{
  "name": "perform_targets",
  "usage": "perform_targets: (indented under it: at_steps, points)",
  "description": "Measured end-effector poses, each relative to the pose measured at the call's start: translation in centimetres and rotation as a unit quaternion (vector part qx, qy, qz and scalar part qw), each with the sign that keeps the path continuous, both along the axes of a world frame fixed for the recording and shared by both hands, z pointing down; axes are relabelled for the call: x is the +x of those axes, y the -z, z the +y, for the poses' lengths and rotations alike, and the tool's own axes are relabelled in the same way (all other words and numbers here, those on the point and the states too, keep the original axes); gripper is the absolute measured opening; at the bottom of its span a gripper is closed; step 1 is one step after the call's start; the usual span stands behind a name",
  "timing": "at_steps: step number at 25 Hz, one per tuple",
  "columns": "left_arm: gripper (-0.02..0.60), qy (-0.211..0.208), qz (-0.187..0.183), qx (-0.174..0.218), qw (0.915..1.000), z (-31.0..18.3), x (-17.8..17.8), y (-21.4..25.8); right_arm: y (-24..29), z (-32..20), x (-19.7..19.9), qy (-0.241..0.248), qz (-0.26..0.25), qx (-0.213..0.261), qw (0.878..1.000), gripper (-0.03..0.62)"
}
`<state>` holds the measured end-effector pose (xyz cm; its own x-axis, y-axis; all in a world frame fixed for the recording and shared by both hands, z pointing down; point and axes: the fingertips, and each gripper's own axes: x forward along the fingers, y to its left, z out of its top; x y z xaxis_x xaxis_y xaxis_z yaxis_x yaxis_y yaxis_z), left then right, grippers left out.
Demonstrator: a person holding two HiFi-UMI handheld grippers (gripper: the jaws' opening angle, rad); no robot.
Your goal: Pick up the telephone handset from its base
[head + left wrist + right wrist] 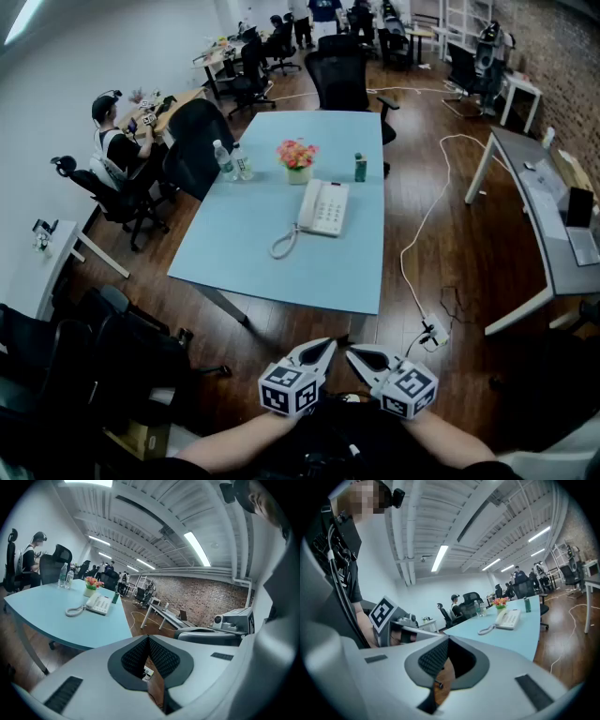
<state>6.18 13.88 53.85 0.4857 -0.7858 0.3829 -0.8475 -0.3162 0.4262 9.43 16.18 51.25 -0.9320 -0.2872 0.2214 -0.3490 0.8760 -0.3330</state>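
Nearest thing, right at the bottom of the head view, is my own pair. The left claw (pixel 328 345) and right claw (pixel 353 352) sit side by side over the dark wooden floor (pixel 459 244), noses angled in toward each other and nearly touching. Both are closed up tight with nothing in them. In the left gripper view the ribbed black pads (pixel 134 658) meet at the tips and only floor shows through the gap behind them. Same deal in the right gripper view.

The thing I'm after, the cream-white telephone handset (pixel 307 208), is lying in its cradle on the left side of the cream-white push-button telephone base (pixel 332 208). That's around the middle of the frame, well apart from both claws. Its white coiled cord (pixel 284 244) loops off toward the lower left of the phone.

All of it sits on a long pale blue desk (pixel 281 277). Above the phone in the frame there's a small pot of pink and orange flowers (pixel 297 157), with a little green bottle (pixel 360 167) to its right. Two clear plastic water bottles (pixel 232 161) stand at the desk's left edge.

A black mesh office chair (pixel 339 75) is parked at the desk's far end, top of frame. In the upper left a seated person in a black top (pixel 117 145) is at another desk. A white power strip (pixel 434 332) lies on the floor at lower right.
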Motion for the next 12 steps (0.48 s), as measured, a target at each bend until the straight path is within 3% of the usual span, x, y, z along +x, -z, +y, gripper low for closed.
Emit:
perform_targets:
  at_steps: [12]
  points:
    - [0.000, 0.008, -0.001, -0.004, 1.0000, -1.9, -1.5, -0.2, -0.1, -2.0, -1.5, 0.006, 0.004, 0.001, 1.000, 0.017]
